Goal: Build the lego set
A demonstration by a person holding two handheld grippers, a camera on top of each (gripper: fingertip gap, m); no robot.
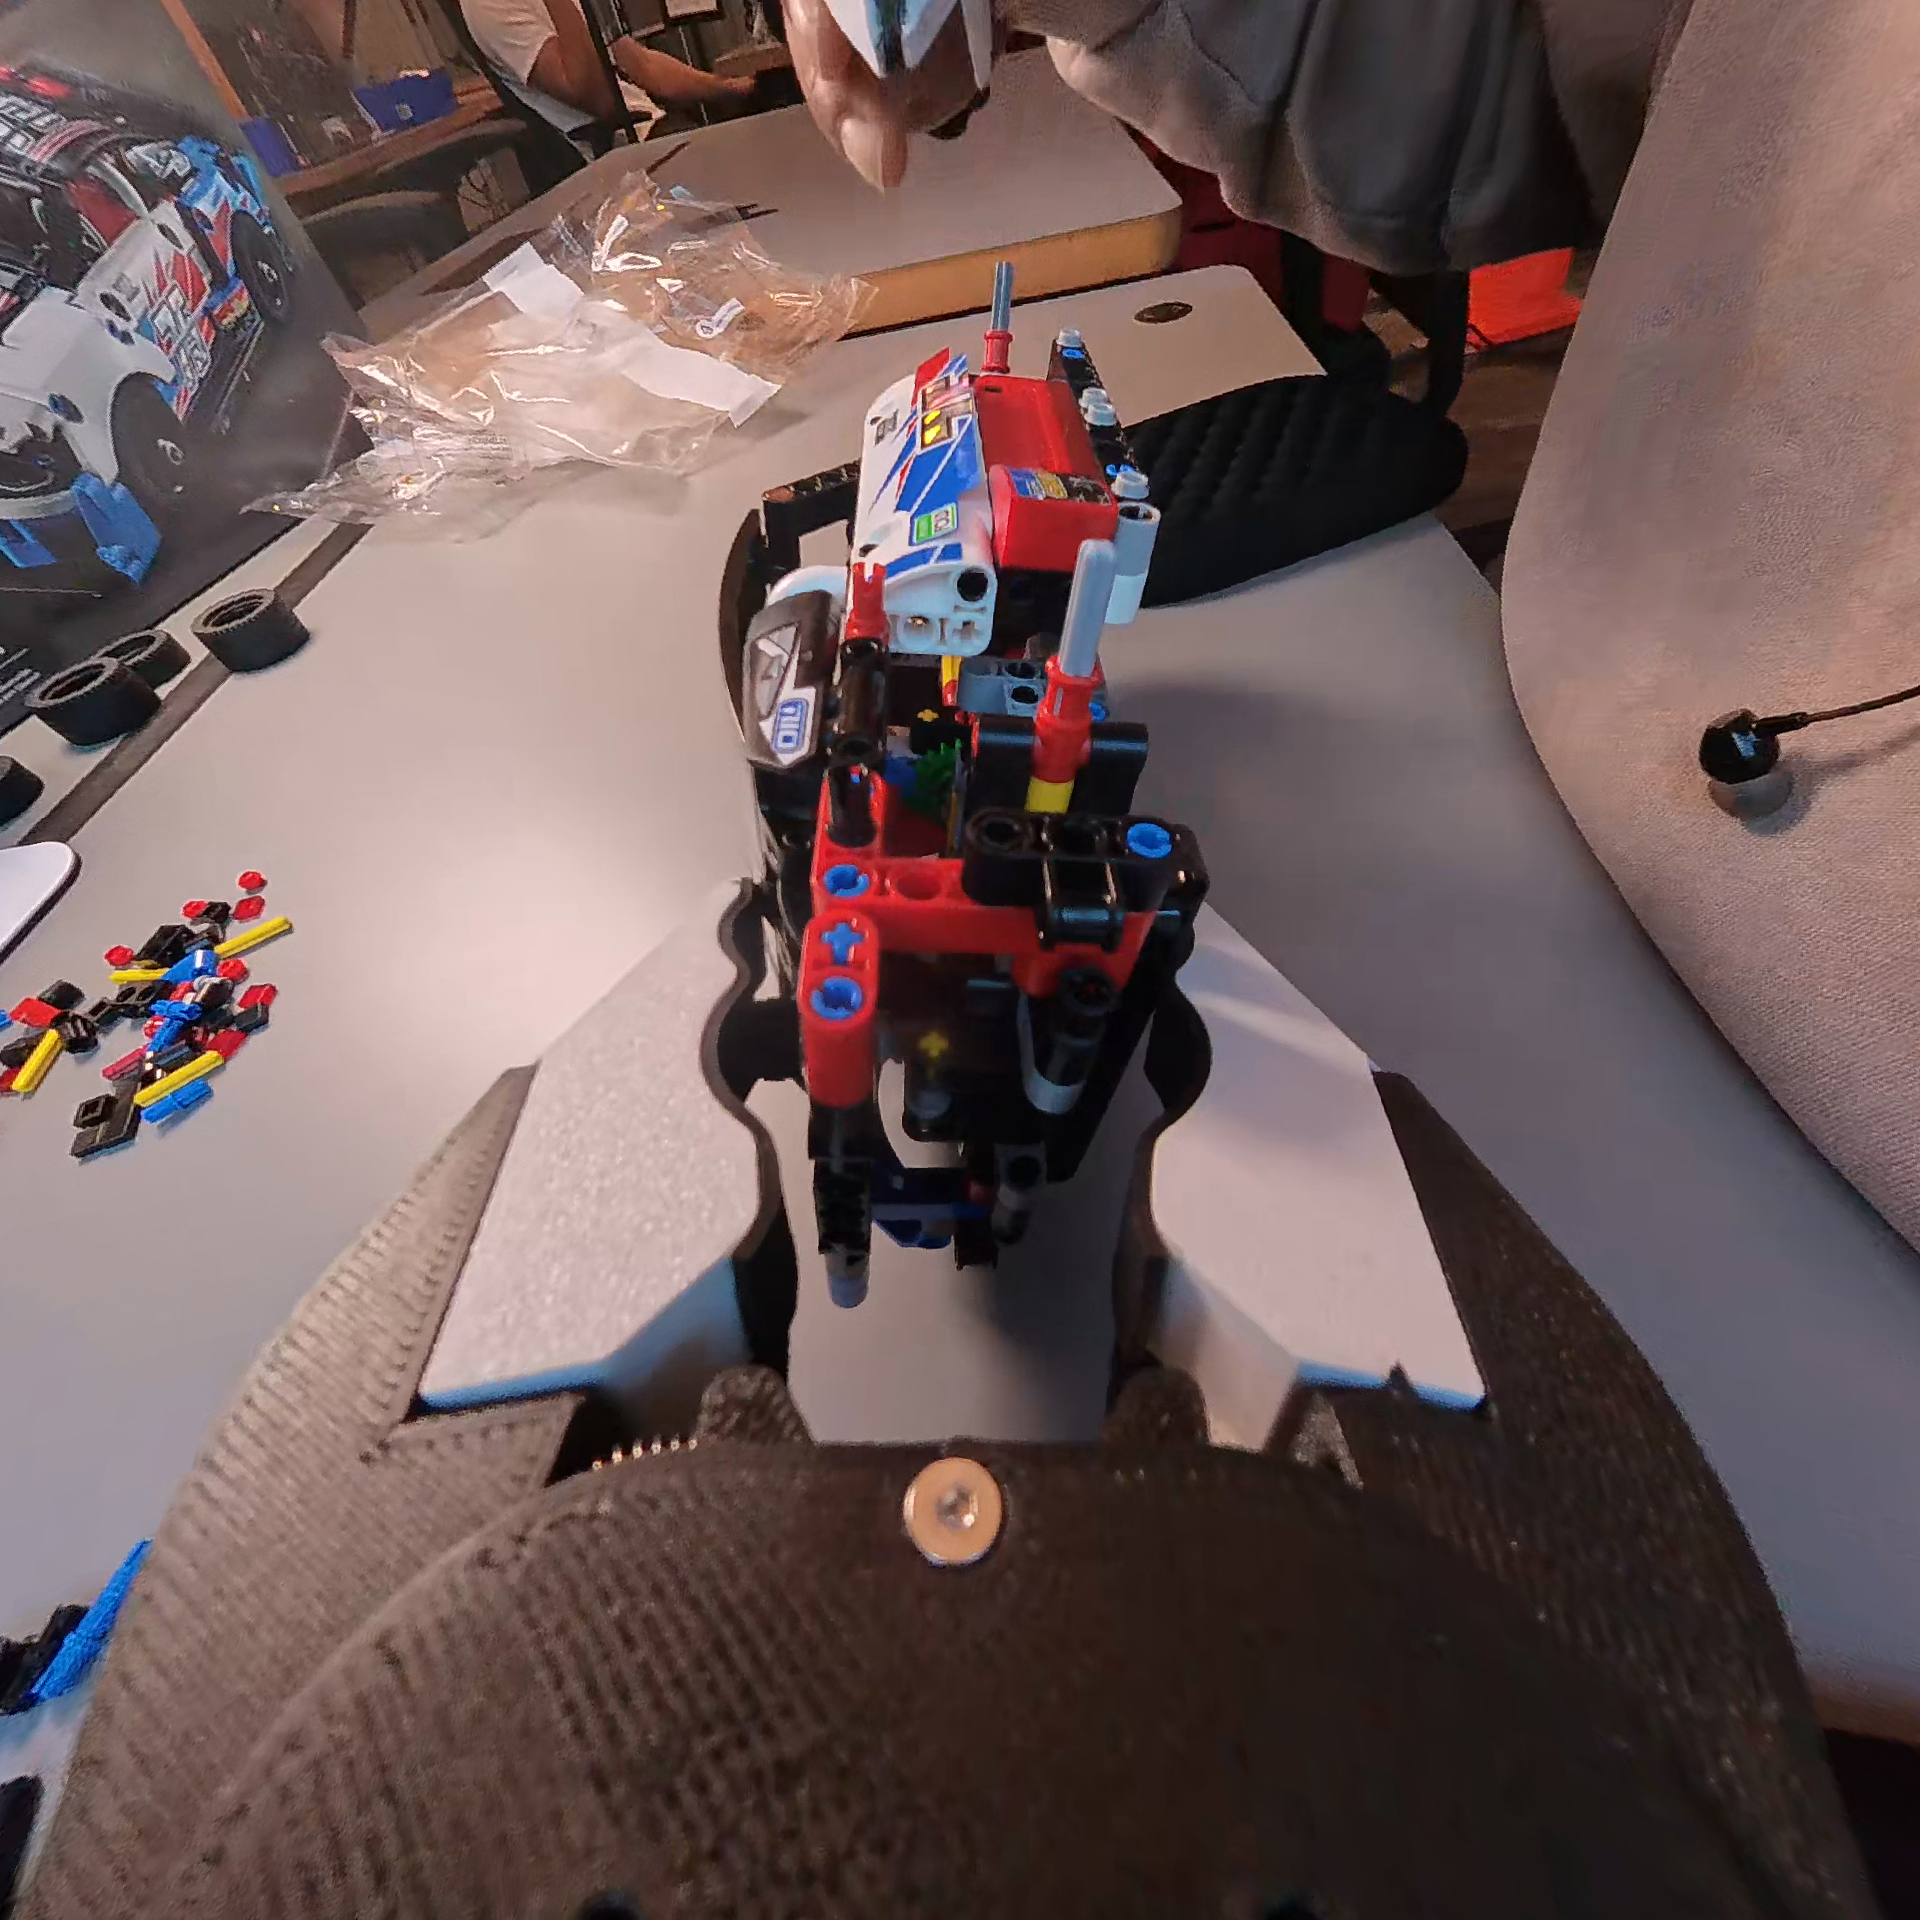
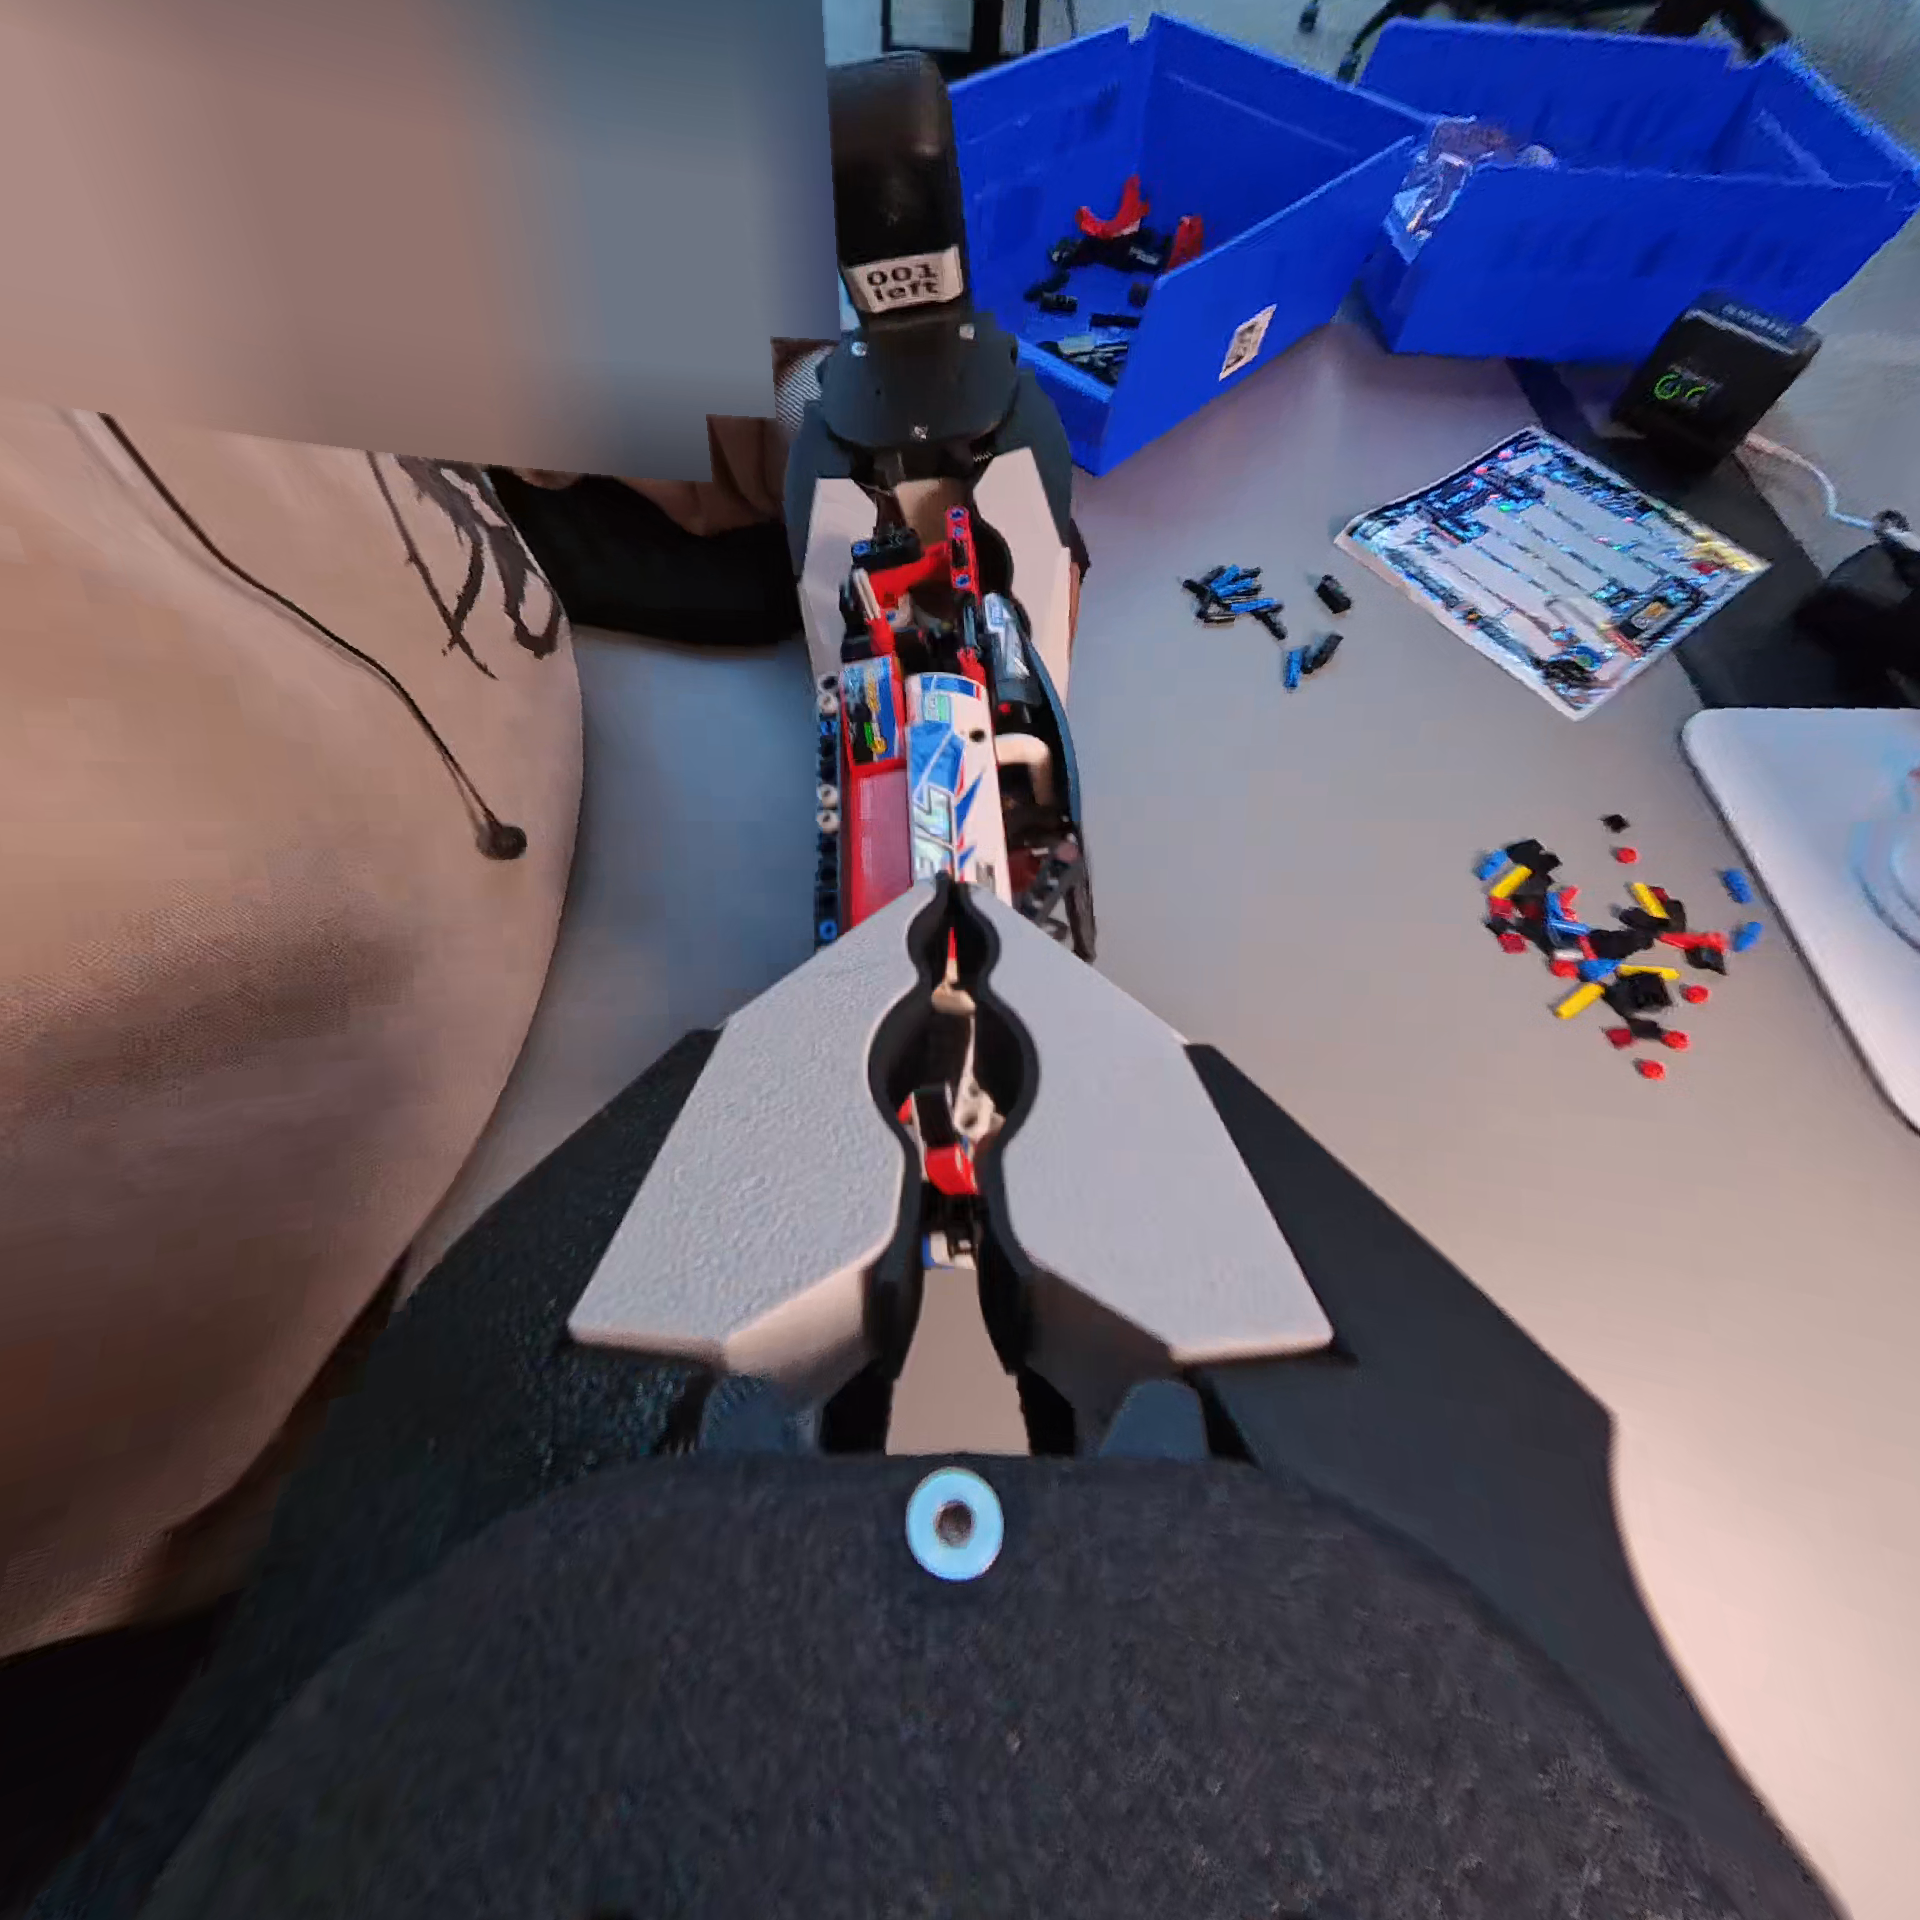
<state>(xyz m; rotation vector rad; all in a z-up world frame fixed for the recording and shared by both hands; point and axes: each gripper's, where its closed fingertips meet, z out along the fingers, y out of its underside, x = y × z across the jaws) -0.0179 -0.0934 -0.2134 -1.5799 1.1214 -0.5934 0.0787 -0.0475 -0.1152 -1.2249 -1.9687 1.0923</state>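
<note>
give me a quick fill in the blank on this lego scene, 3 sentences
1. The left hand-held gripper is clamped on the partly built ____ model.
2. The storage bins behind the model are ____ in colour.
3. The loose black tyres lie on the table next to the set's ____.

Missing words: lego; blue; box

- grey table (image 2: 1299, 1195), its top carrying the loose parts
- heap of small red, yellow, blue and black pieces (image 2: 1605, 940), the landmark
- blue and black pins (image 2: 1262, 613) beyond the heap
- sticker sheet (image 2: 1548, 566) farther beyond
- blue bins (image 2: 1226, 239) behind the sheet
- black tyres (image 1: 249, 627) and clear bags (image 1: 582, 353) beyond the heap in the left wrist view
</note>
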